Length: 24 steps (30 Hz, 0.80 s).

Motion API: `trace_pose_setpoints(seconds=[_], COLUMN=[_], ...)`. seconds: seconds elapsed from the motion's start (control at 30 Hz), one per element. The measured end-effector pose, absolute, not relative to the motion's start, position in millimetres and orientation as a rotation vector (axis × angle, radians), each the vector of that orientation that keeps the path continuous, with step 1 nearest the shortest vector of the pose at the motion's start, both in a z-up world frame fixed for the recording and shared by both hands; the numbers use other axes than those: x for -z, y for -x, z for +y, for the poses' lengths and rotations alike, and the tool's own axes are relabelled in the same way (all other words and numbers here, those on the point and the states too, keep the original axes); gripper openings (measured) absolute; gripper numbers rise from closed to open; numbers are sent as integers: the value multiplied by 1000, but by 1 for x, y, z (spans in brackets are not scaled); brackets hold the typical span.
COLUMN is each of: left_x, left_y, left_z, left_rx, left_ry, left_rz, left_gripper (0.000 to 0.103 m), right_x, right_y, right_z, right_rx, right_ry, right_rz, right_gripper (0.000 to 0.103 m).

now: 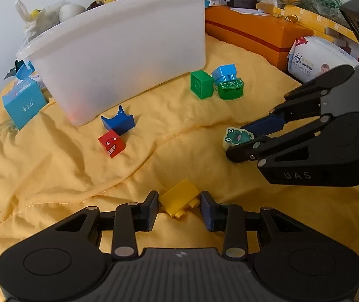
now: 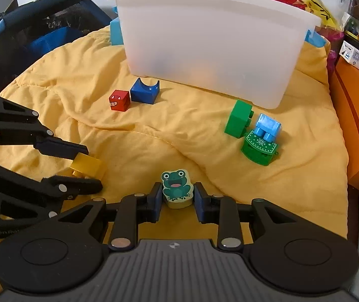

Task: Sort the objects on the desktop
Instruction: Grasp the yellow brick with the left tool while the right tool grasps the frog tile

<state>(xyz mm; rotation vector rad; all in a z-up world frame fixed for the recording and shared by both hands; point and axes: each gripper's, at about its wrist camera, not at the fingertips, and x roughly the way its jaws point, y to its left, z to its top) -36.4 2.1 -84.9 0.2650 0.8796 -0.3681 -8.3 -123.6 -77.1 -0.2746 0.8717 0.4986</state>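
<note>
A yellow brick (image 1: 179, 197) lies on the yellow quilt (image 1: 53, 171) between the pads of my left gripper (image 1: 179, 201), which is shut on it; the right wrist view shows the same gripper (image 2: 92, 168) at lower left. My right gripper (image 2: 178, 193) is shut on a frog-printed block (image 2: 177, 186), also seen in the left wrist view (image 1: 237, 136). Farther off lie a red face cube (image 2: 119, 100), a dark blue notched block (image 2: 144, 91), a green brick (image 2: 238, 119), a light-blue brick (image 2: 267, 125) and a dark green piece (image 2: 260, 149). A white plastic bin (image 2: 204, 50) stands behind them.
An orange box (image 1: 255, 35) and a pack of wipes (image 1: 315, 58) border the quilt on the right. A teal carton (image 1: 23, 103) leans at the bin's left. A dark bag (image 2: 41, 25) sits beyond the quilt's left edge. Clutter fills the back.
</note>
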Motion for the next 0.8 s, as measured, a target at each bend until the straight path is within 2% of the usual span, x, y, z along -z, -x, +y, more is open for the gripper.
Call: trace_pose_setpoints(seconds=[0.37, 0.6, 0.73, 0.8], left_x=[83, 82, 81, 80], left_y=[38, 39, 40, 39], left_z=[3, 3, 4, 4], left_rx=[360, 389, 393, 389], left_ry=[-254, -230, -224, -220], left_rz=[891, 896, 896, 902], left_gripper=[43, 39, 39, 39], right_x=[75, 74, 73, 73], right_y=[13, 16, 15, 15], right_z=[-126, -123, -123, -123], right_rx=[-503, -508, -515, -514], right_ry=[282, 308, 310, 308], right_rz=[875, 876, 876, 879], right_gripper=[34, 35, 28, 28])
